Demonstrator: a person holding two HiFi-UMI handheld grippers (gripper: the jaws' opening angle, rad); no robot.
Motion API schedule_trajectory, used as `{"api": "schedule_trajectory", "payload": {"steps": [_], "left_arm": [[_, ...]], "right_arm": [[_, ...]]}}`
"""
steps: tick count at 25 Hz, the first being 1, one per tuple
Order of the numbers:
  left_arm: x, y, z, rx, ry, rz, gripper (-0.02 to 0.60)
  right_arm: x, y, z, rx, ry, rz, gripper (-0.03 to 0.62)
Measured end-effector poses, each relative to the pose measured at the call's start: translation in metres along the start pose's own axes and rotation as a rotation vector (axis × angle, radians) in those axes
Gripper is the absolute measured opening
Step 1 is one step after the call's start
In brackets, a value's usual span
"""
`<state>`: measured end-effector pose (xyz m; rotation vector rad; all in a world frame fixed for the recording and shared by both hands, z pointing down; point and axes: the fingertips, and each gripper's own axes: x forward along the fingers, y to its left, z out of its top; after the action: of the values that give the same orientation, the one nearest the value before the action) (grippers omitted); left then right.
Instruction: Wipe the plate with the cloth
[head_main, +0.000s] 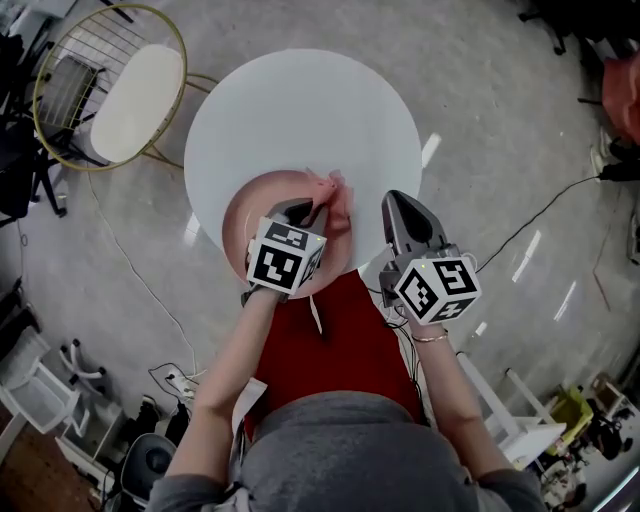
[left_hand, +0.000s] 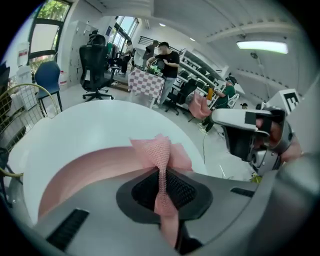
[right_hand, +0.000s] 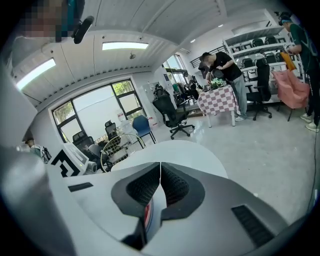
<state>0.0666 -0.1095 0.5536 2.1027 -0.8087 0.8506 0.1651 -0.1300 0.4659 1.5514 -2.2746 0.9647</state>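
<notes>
Left gripper (left_hand: 161, 175): fingers clamped on pink cloth (left_hand: 159, 152). Cloth pinched to narrow band between them, fans out just past fingertips. Pink plate (left_hand: 80, 170) directly below and ahead of fingers, on round white counter (left_hand: 85, 125). Right gripper (right_hand: 160, 172): fingers together, nothing between them; counter edge beyond fingertips, plate off to their left.

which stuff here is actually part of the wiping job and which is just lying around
In the job: cloth, pinched in the left gripper; pink plate; round table under it.
Just about: wire chair, checkered table, black office chair; right gripper, shut on nothing.
</notes>
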Motion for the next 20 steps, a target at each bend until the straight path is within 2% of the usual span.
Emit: {"api": "schedule_trajectory", "payload": {"steps": [6, 10, 20], "left_arm": [[0.007, 0.025, -0.008, -0.019, 0.027, 0.118, 0.037], [0.004, 0.038, -0.015, -0.027, 0.034, 0.162, 0.037], [-0.025, 0.089, -0.028, -0.076, 0.034, 0.33, 0.037]], "right_arm": [[0.009, 0.024, -0.015, -0.025, 0.048, 0.052, 0.029], [0.017, 0.042, -0.026, -0.044, 0.083, 0.082, 0.029], [0.023, 0.073, -0.033, -0.085, 0.117, 0.124, 0.029]]}}
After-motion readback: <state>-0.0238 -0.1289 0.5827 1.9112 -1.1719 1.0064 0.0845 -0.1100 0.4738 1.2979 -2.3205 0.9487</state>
